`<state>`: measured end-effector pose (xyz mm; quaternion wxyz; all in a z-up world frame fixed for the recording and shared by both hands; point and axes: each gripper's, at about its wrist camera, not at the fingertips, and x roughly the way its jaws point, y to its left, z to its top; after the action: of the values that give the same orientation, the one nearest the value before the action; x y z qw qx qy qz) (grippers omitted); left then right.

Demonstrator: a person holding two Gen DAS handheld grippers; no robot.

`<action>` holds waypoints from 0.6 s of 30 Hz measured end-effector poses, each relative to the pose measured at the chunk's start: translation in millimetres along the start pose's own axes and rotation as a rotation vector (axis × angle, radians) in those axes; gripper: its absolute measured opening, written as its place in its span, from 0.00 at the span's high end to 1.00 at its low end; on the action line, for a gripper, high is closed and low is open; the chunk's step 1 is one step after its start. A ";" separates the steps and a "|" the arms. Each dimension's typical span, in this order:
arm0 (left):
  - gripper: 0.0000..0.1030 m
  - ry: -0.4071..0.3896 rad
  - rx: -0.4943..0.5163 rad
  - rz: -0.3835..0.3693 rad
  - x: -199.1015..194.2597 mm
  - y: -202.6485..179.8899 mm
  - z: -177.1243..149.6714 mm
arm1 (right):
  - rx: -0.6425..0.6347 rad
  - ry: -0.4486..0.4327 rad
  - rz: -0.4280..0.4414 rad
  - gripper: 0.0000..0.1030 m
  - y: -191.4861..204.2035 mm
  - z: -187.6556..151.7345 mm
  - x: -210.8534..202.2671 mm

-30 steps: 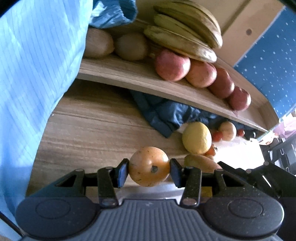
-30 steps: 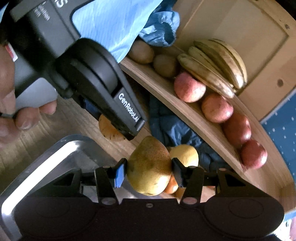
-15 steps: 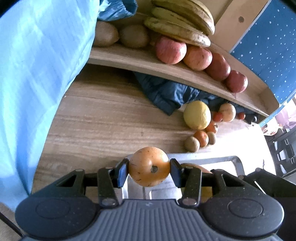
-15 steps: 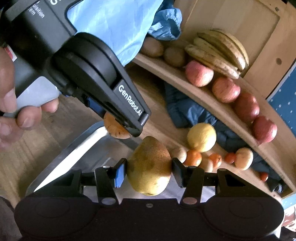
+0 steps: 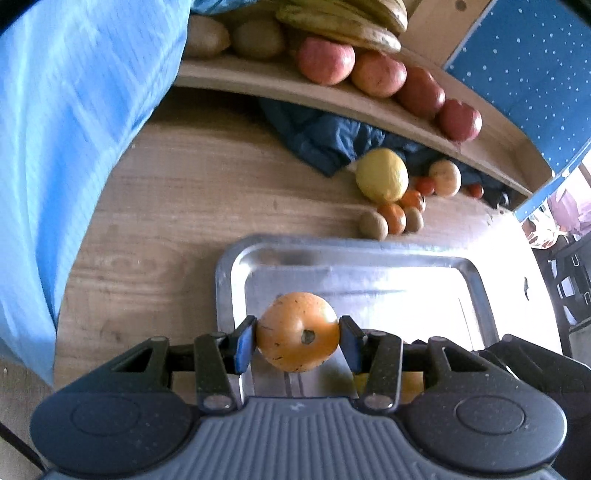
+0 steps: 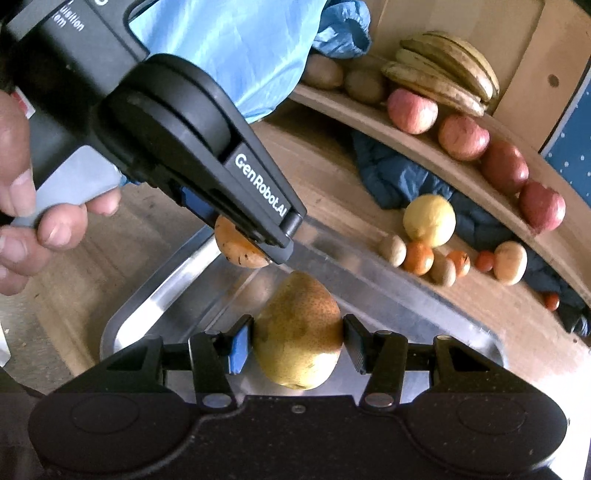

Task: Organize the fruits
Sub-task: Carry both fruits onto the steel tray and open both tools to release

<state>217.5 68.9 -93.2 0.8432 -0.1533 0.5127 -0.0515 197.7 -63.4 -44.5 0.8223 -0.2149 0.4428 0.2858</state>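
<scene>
My left gripper point(image 5: 297, 343) is shut on a speckled orange fruit point(image 5: 297, 331), held above the left part of a metal tray point(image 5: 354, 254). My right gripper point(image 6: 297, 343) is shut on a yellow-brown pear point(image 6: 297, 332) over the same tray point(image 6: 155, 314). In the right wrist view the left gripper point(image 6: 255, 243) crosses the upper left with the orange fruit point(image 6: 236, 251) partly hidden behind its finger. A person's hand point(image 6: 22, 206) holds its grip.
A wooden shelf point(image 5: 332, 99) carries red apples point(image 5: 325, 61), kiwis point(image 5: 258, 38) and bananas point(image 5: 343, 26). Below it lie a dark blue cloth point(image 5: 325, 140), a lemon point(image 5: 382, 175) and several small fruits point(image 5: 393, 218). A light blue sleeve point(image 5: 74, 110) fills the left.
Both grippers have drawn back from the shelf with their fruits still gripped. The metal tray has come fully into view beneath them, and the loose fruit pile now lies farther off.
</scene>
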 end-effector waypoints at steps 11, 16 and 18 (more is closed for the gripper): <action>0.50 0.028 -0.008 0.013 -6.3 -0.2 -13.8 | 0.014 0.018 0.022 0.48 4.5 -15.6 -7.9; 0.50 0.027 -0.005 0.024 -8.4 -0.8 -15.2 | 0.022 0.016 0.027 0.47 2.2 -18.3 -8.4; 0.50 0.027 -0.001 0.029 -9.1 -1.8 -15.8 | 0.028 0.013 0.030 0.47 0.7 -19.2 -8.5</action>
<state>199.5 66.2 -91.7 0.8368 -0.1454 0.5263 -0.0412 181.9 -76.9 -47.2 0.8179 -0.1984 0.4551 0.2907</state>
